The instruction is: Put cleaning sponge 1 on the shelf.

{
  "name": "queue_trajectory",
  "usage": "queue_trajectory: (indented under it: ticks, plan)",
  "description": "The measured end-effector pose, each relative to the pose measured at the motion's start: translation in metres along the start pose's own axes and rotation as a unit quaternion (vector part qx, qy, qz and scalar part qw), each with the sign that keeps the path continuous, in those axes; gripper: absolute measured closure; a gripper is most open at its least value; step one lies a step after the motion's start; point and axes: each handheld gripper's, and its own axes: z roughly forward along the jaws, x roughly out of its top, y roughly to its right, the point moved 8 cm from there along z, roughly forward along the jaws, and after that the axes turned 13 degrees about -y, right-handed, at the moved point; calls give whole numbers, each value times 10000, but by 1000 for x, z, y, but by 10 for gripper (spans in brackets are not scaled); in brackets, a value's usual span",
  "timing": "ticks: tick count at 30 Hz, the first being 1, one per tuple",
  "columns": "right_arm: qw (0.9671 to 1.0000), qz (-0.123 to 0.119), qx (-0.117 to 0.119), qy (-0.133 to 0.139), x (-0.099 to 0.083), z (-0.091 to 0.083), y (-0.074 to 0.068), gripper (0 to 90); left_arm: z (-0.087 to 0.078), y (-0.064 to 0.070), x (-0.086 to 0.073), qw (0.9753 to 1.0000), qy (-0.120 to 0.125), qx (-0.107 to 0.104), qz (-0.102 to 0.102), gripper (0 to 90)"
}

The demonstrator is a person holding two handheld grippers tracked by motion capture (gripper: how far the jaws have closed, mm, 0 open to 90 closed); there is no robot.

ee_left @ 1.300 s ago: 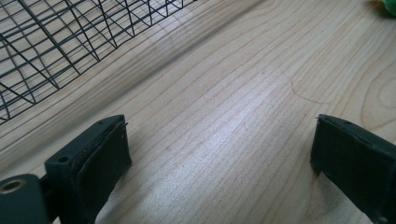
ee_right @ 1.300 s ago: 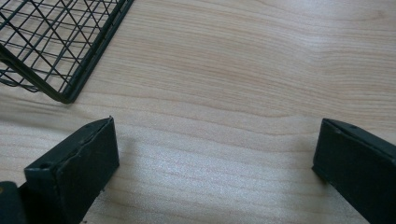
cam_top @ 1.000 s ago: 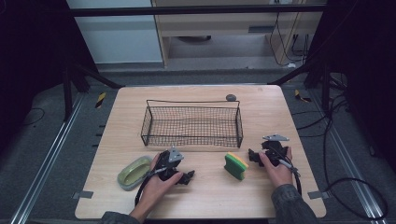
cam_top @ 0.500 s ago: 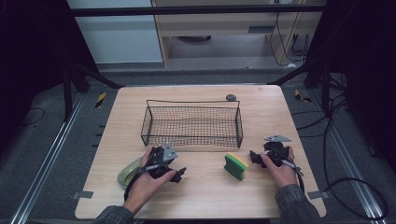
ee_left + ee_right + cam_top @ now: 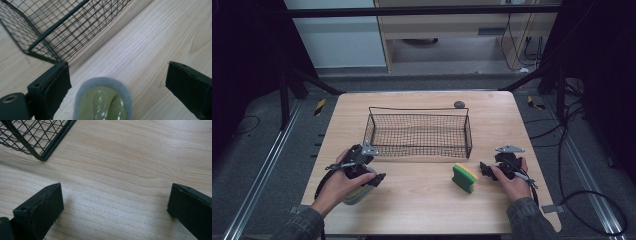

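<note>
Two wide-open jaws of the left gripper [image 5: 117,82] are straddled over the olive scrubber [image 5: 102,102], nothing gripped yet; its long axis is run toward the basket [image 5: 419,131], just beside.

The table [image 5: 422,195] is lit evenly from above, while the surroundings are left very dark. In the left gripper view the green pad [image 5: 102,102] is rendered soft (glare spots are seen on it); soft shadows are cast under the wire basket [image 5: 37,135].
</note>
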Motion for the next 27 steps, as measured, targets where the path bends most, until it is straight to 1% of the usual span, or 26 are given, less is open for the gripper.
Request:
queue_trajectory:
  ticks: [2,3,6,8,9,11,12,14,16,17,18,22,23,24,25,26,27]
  plan:
    - [10000,-23,-14,2,0,0,0,5,-4,-6,-4,10000,-76,11,-44,48]
    - [10000,-4,-8,10,0,0,0,5,-6,-8,-6,9999,-71,41,-60,51]
    - [10000,-9,6,10,-1,-1,0,5,-9,-13,-13,9998,-146,3,-109,61]
    - [10000,-8,8,12,-1,-1,0,5,-9,-15,-15,9998,-189,-8,-106,81]
    - [10000,-19,4,6,-1,-1,0,5,-9,-18,-20,9994,-307,5,-158,85]
    - [10000,-24,4,6,-1,-1,0,5,-9,-20,-23,9991,-393,-1,-165,127]
    - [10000,-22,5,6,-1,-1,0,5,-10,-21,-24,9989,-442,-13,-174,130]
    - [10000,-22,5,4,-1,-1,0,5,-11,-23,-26,9987,-473,-11,-205,160]
    - [10000,-23,5,7,-1,-1,0,5,-11,-24,-27,9985,-503,-27,-208,176]
    - [10000,-22,5,4,-1,-1,0,5,-9,-24,-29,9981,-563,-72,-245,180]
    - [10000,-22,4,5,-1,-1,0,5,-9,-25,-30,9979,-604,-49,-241,188]
    - [10000,-21,-5,10,-1,-1,0,5,-8,-26,-33,9973,-678,-71,-287,212]
    - [10000,-21,-6,10,-1,-1,0,5,-8,-25,-34,9970,-730,-97,-258,218]
    - [10000,-21,-6,10,-1,-1,0,5,-8,-25,-34,9970,-730,-97,-258,221]
    - [10000,-22,-5,9,-2,-1,0,5,-8,-23,-36,9964,-815,-98,-225,229]
    - [10000,-22,-5,9,-2,-1,0,5,-8,-23,-36,9964,-815,-98,-225,242]
    - [10000,-40,-6,2,-2,-1,0,6,-8,-22,-37,9958,-888,-109,-184,259]
